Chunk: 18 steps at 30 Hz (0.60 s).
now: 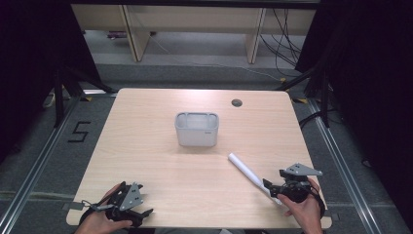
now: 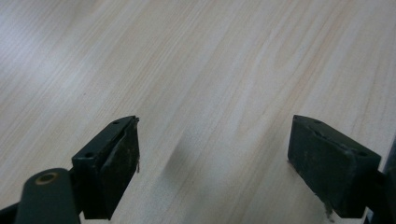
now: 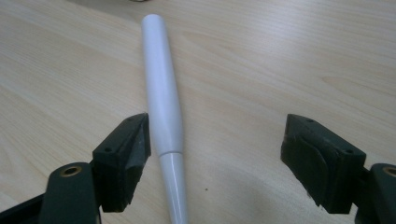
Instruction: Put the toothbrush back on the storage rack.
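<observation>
I worked at a pale wood-grain tabletop (image 1: 160,161) with rounded corners, standing on a grey carpeted floor (image 1: 44,161) with metal rails running along both sides. To the far left, at about nine o'clock from the table's middle, a black number five (image 1: 79,131) was marked on the floor. Dark curtains (image 1: 29,58) closed the room on the left and right, and beyond the table, at twelve o'clock, stood pale wooden furniture legs (image 1: 136,34) with loose black cables (image 1: 285,39) trailing down beside them.

My left gripper (image 1: 127,207) sat at about seven o'clock near the table's front edge, its jaws spread wide over bare wood, nothing between them, as the left gripper view showed (image 2: 212,158).

Near the middle of the table, slightly toward twelve o'clock, stood a grey rectangular plastic bin (image 1: 197,130), upright and open at the top. A small round dark cable hole (image 1: 236,103) lay at about one o'clock, near the far edge.

At roughly four o'clock a long white tapered plastic stick (image 1: 247,171) lay flat on the wood, slanting from the bin's side down toward my right gripper (image 1: 272,190). In the right gripper view the stick (image 3: 161,102) ran between the jaws, just beside the left one and well apart from the other; the jaws stood spread, not pinching it (image 3: 217,163).
</observation>
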Available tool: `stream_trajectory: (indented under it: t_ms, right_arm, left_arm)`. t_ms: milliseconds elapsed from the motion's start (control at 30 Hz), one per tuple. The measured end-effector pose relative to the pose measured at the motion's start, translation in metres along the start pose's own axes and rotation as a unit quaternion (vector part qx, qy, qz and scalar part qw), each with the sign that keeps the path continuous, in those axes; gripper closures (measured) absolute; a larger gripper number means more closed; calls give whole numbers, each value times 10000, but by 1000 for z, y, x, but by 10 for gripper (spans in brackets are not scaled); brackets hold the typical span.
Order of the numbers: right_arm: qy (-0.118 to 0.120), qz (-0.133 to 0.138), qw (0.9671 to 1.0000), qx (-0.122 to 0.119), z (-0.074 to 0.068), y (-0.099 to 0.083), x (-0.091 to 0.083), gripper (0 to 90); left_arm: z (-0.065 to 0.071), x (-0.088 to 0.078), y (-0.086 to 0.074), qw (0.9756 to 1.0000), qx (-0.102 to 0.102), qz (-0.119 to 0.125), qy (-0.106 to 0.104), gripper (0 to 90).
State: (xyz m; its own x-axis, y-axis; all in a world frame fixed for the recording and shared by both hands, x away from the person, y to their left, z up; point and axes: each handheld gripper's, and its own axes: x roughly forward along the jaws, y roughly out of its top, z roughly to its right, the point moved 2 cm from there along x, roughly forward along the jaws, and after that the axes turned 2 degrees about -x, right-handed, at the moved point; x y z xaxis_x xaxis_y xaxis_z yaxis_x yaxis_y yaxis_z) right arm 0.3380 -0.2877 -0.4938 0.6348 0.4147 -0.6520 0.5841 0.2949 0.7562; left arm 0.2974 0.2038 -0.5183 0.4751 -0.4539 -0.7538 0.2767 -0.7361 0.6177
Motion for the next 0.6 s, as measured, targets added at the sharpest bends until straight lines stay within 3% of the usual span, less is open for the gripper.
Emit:
stream_trajectory:
  t_ms: [200,300,467,500,567,600]
  right_arm:
    - [-19,-13,9999,-142,-1,2,-1,287]
    - [58,20,9995,-324,-4,4,-4,395]
    - [152,-23,9995,-279,-13,6,-8,535]
    - [153,31,9986,-509,-12,6,-8,559]
    - [231,-40,9990,-379,-19,6,-10,610]
    - [266,-15,9984,-490,-19,7,-10,626]
  left_arm:
    - [0,0,0,10000,-6,-5,-4,164]
    - [0,0,0,10000,-1,-2,-3,164]
    - [0,0,0,10000,0,0,-3,164]
    - [0,0,0,10000,5,-2,2,164]
    - [0,0,0,10000,5,-6,0,164]
    - [0,0,0,10000,3,-3,-3,164]
